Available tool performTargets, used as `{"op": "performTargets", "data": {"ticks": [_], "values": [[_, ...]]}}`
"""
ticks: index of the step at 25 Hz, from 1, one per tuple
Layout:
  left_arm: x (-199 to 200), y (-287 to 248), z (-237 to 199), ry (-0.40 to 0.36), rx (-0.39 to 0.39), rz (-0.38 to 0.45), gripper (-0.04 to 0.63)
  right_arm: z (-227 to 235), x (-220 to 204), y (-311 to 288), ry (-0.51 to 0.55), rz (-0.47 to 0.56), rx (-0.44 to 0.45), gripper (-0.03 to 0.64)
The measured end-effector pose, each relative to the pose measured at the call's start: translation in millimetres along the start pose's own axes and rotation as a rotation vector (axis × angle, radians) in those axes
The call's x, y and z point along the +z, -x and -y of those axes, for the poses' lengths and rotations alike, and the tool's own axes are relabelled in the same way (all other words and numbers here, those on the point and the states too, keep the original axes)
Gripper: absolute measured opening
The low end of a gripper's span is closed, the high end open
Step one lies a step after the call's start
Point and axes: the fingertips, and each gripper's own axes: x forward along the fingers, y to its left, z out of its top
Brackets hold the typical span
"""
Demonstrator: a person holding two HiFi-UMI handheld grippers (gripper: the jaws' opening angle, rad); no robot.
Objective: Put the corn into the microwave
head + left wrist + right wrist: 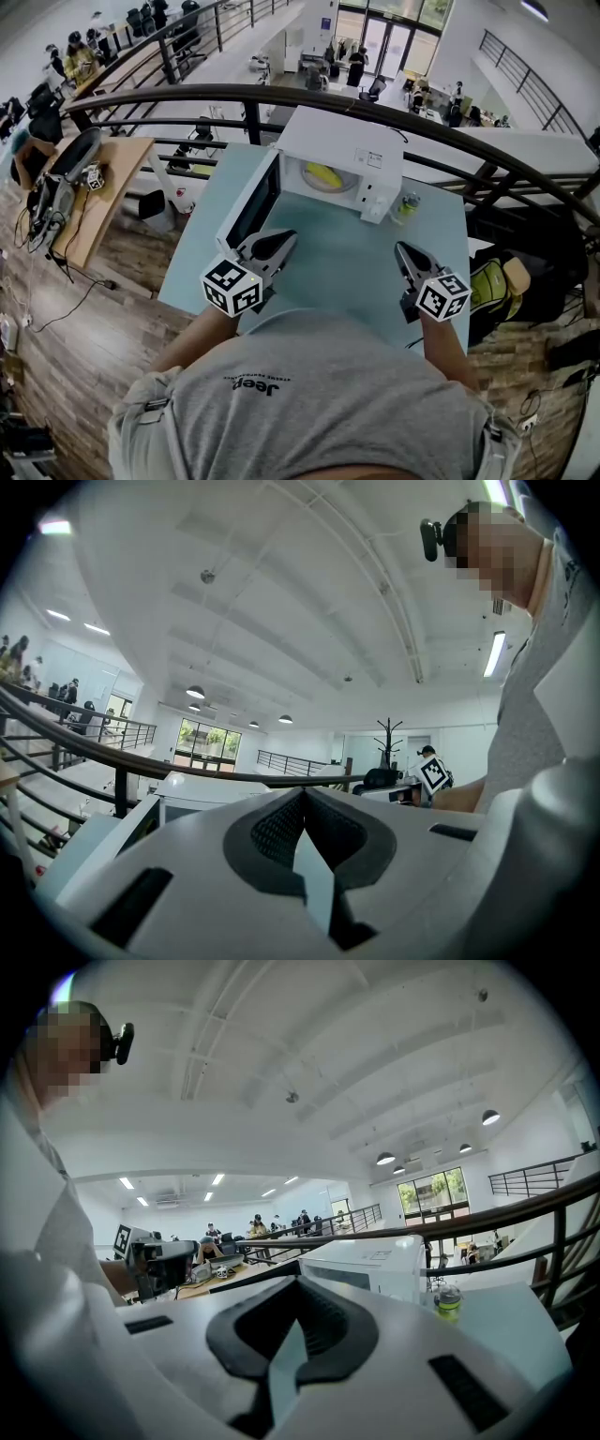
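**Corn handling: both claws idle, cob already in the cavity**

The left claw point(302, 797) and right claw point(296, 1288) are both pressed together with nothing between the pads. Both rest low over the pale blue-green table point(347, 267), well apart from the load. The yellow corn cob point(323, 175) lies inside the white box-shaped microwave point(361, 150), whose door point(251, 204) stands open. Judged properties: light, stiff, rounded, liable to roll, kernels bruise under hard pressure. If regripping, pinch across the cob's mid-length with moderate force.
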Motion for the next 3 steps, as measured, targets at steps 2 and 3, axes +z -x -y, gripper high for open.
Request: {"op": "performTargets", "data": {"ticks": [2,3], "values": [[0.7,1.0,0.8,0.000,0.000,0.002,0.018,-1.7,0.4,-0.2,0.003,-0.001,0.004,0.016],[1.1,1.6,1.2,0.000,0.000,0.003,0.018,-2.7,0.6,-0.3,0.004,-0.002,0.005,0.017]]}}
